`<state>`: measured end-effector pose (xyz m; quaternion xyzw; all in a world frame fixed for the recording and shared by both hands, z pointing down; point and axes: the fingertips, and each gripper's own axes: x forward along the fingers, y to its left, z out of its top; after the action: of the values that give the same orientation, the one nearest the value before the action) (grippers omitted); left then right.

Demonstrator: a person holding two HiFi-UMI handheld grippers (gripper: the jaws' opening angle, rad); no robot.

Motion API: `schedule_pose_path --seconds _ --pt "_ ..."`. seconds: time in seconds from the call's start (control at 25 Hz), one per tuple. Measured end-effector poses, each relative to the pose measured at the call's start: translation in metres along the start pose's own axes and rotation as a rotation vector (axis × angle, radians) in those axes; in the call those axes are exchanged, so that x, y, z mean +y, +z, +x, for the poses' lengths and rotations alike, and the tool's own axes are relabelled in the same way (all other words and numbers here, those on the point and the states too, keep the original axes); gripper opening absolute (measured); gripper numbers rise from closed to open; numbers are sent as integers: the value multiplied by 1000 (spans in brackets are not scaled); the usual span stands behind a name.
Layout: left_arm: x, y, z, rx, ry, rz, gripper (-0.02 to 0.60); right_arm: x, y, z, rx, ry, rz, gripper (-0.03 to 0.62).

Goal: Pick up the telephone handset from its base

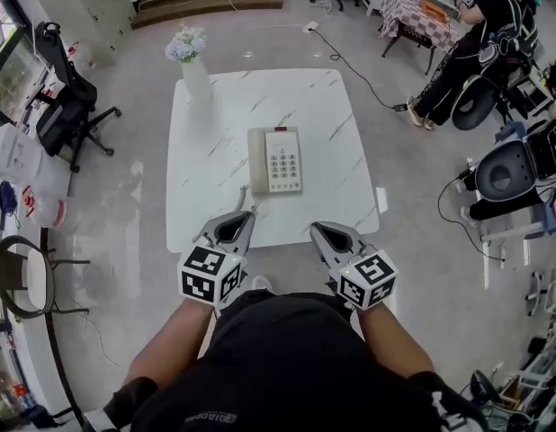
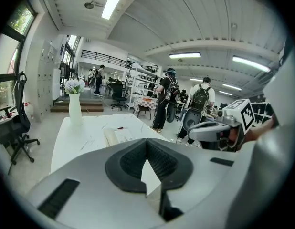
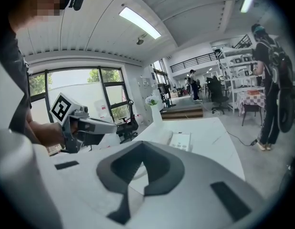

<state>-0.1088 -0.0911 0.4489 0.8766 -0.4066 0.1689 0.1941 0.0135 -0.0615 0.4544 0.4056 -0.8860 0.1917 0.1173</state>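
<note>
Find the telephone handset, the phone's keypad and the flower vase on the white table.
telephone handset [image 1: 257, 162]: head view, middle of its grip.
keypad [image 1: 284, 164]: head view, centre of the button block.
flower vase [image 1: 197, 83]: head view, white body below the flowers.

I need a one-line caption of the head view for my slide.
Left claw and right claw, both shut, at the table edge; handset rests on telephone base.

No legible writing in any view.
The keys on the telephone [image 1: 276, 160] at the tabletop's [image 1: 336, 106] middle are too small to read; the print on the person's black shirt [image 1: 210, 416] is blurred.
</note>
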Motion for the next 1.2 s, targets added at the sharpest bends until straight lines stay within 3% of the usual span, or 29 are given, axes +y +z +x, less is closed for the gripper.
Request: schedule_pose_path --seconds 0.52,0.96,1.2 --pt "25 -10 40 77 -22 -33 2 -30 3 25 38 -29 30 2" --pt "33 29 79 30 106 -46 2 -79 40 51 35 115 -21 2" --pt "27 35 101 32 173 -77 2 -110 41 54 55 175 -15 2"
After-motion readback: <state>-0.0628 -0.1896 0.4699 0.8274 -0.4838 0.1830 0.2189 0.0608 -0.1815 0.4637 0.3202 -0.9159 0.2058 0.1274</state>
